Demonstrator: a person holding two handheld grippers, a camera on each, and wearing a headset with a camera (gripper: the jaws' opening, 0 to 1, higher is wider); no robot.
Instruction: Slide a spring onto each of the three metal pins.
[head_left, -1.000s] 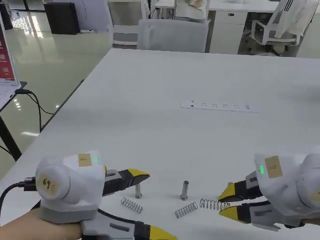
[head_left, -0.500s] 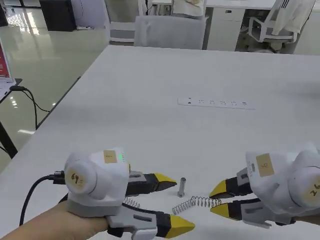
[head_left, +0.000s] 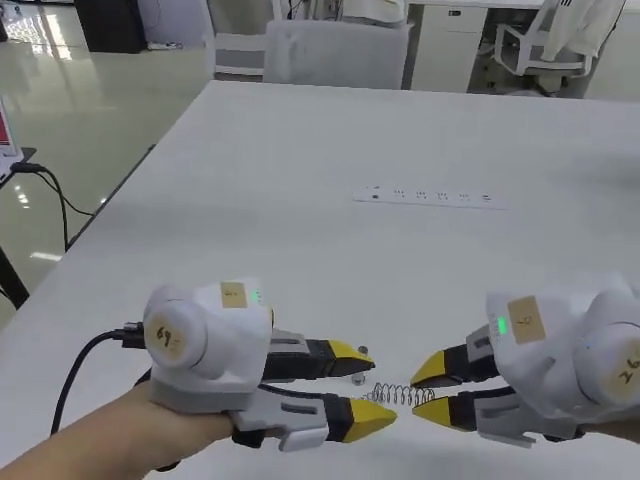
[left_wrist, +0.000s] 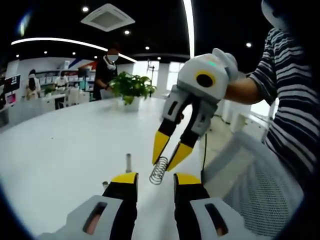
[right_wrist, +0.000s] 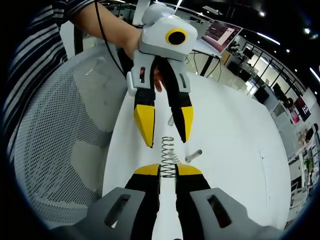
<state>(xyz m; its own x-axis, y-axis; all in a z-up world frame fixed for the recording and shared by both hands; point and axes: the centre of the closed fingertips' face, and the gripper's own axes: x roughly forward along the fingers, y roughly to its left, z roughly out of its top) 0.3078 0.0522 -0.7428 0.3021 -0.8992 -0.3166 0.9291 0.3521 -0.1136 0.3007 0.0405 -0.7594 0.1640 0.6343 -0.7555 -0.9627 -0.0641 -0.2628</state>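
My right tool (head_left: 416, 394) pinches one end of a spring (head_left: 395, 394); my left tool (head_left: 378, 383), jaws spread, faces it, a pin (left_wrist: 128, 163) at its eleven o'clock on the surface (head_left: 350, 260).

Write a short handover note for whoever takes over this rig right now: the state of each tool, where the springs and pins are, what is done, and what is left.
The right tool is shut on one end of a spring, which sticks out ahead of it.
The left tool is open and holds nothing. Its tips are close to that spring's free end.
A metal pin stands upright and bare on the white table, just beyond the tools. A second spring lies on the table behind the left tool.
Done: nothing, as far as can be seen.
Left: probably all three pins.
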